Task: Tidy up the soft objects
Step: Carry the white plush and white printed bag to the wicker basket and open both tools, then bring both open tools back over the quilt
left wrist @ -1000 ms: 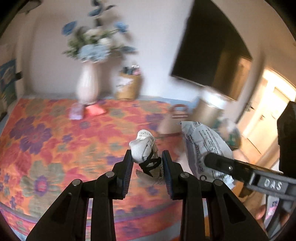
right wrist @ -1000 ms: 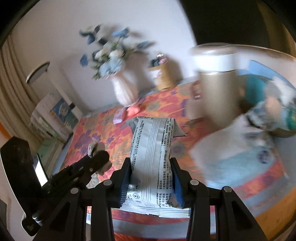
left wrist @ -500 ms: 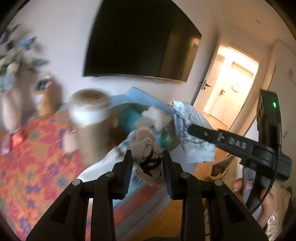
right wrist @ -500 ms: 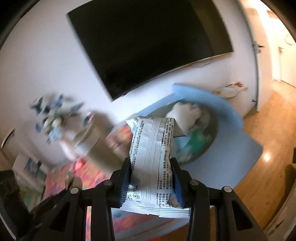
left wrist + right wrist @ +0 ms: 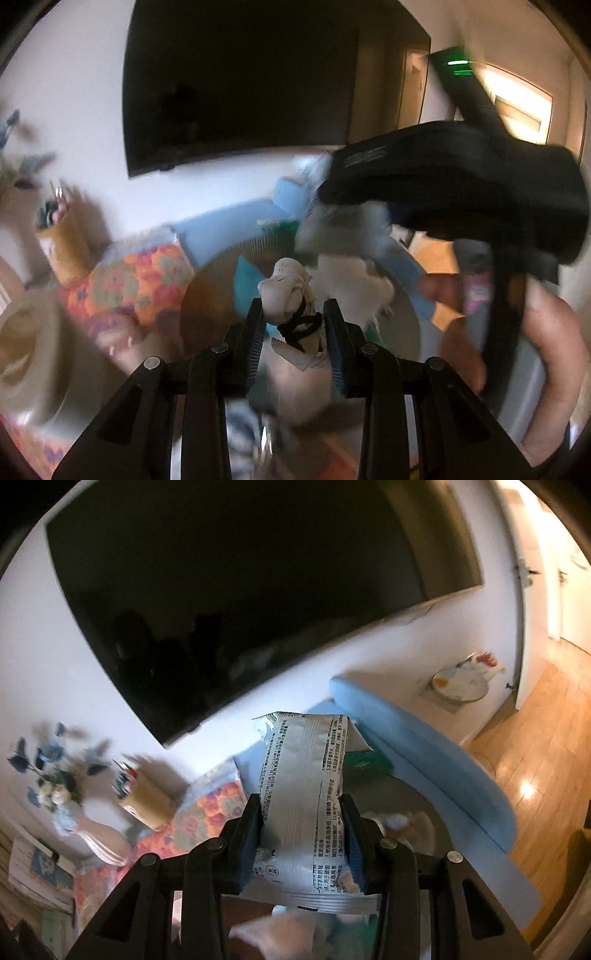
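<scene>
My left gripper (image 5: 295,325) is shut on a small beige cloth bundle tied with a black band (image 5: 290,295). It hangs over a round grey bin (image 5: 410,317) that holds white and teal soft items (image 5: 351,280). My right gripper (image 5: 304,834) is shut on a silver printed soft pack (image 5: 304,786) and holds it above the same bin (image 5: 424,801). In the left wrist view the right gripper's black body (image 5: 461,184) is blurred at the upper right, with the pack mostly hidden behind it.
A light blue cushion or lid (image 5: 424,746) curves behind the bin. A floral orange cloth (image 5: 133,280) covers the table to the left, with a tan pen holder (image 5: 66,243), a white vase of blue flowers (image 5: 74,819) and a tape roll (image 5: 22,354). A black TV (image 5: 240,590) hangs on the wall.
Both grippers swung further right and down from the floral table to over the bin, each still holding its item. The right gripper now crosses close in front of the left camera.
</scene>
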Action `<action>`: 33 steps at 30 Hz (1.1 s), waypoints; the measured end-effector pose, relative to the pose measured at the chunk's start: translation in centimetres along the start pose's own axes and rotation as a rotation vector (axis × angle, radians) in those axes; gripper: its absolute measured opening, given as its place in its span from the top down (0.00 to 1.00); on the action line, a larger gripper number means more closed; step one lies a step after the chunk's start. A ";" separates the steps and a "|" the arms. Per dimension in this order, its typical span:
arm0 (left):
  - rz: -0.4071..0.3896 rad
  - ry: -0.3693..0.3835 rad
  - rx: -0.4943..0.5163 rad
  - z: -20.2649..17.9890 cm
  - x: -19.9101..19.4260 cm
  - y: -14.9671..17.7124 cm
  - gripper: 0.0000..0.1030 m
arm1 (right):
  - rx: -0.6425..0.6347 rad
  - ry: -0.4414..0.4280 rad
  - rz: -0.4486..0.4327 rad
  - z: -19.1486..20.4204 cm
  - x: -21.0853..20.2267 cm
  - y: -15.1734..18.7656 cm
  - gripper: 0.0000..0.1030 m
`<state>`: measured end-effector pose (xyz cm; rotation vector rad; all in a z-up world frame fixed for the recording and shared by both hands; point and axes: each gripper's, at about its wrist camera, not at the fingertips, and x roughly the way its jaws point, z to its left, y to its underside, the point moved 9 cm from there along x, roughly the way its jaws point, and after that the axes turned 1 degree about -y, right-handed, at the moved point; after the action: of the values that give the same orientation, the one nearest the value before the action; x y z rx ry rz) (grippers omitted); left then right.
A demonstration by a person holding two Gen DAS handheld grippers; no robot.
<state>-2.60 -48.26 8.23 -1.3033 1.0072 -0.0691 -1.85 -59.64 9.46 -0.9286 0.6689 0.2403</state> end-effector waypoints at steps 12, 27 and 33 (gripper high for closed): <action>-0.016 0.067 -0.011 0.1 3.2 0.4 0.23 | 0.092 -0.026 0.260 -4.0 7.3 0.7 0.36; -0.247 0.174 0.062 1.6 -14.1 3.1 0.13 | -0.056 -0.119 0.035 0.3 -6.9 3.4 0.29; -0.286 0.002 -0.050 11.1 -19.0 5.1 0.13 | -0.188 -0.299 -0.033 6.9 -12.9 9.7 0.24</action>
<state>-9.23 -27.47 14.14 -1.4868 0.8223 -0.2643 -13.43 -47.30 14.04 -1.0561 0.3584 0.4089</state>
